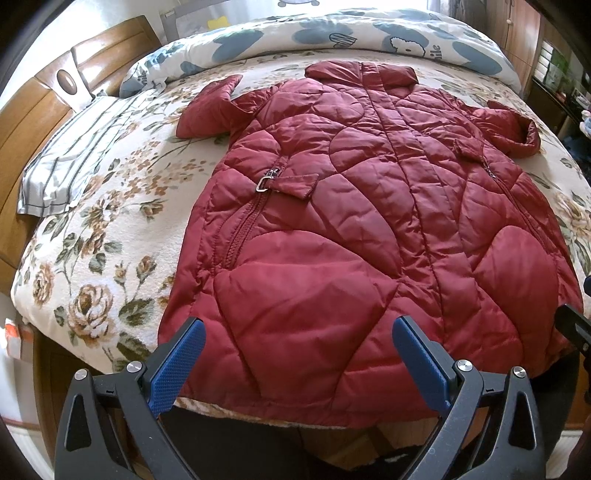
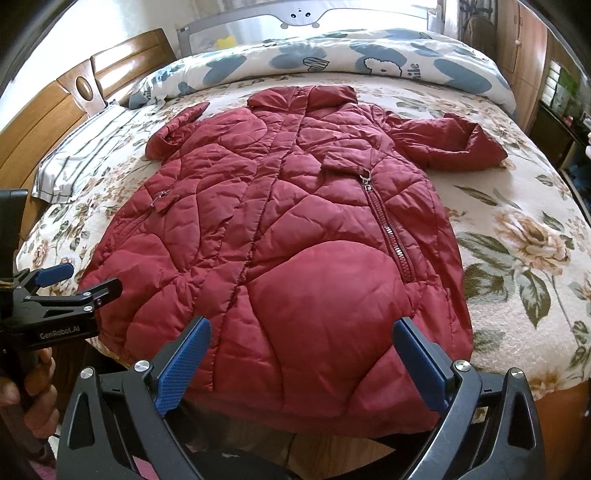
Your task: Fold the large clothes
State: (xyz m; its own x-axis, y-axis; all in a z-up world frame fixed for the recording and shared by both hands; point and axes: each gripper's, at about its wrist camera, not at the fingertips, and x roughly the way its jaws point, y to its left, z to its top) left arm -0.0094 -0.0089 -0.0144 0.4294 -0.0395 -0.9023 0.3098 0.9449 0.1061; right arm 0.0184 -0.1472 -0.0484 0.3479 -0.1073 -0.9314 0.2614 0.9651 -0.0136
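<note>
The dark red quilted coat lay front up and spread flat on the bed's floral blanket, collar toward the blue-patterned duvet at the far side, hem at the near edge of the bed, both sleeves bent out at the sides. Its centre front was closed and a zipped pocket with a small flap showed on each side. My left gripper hovered over the hem with jaws wide apart, holding nothing; my right gripper did the same, equally wide and empty
</note>
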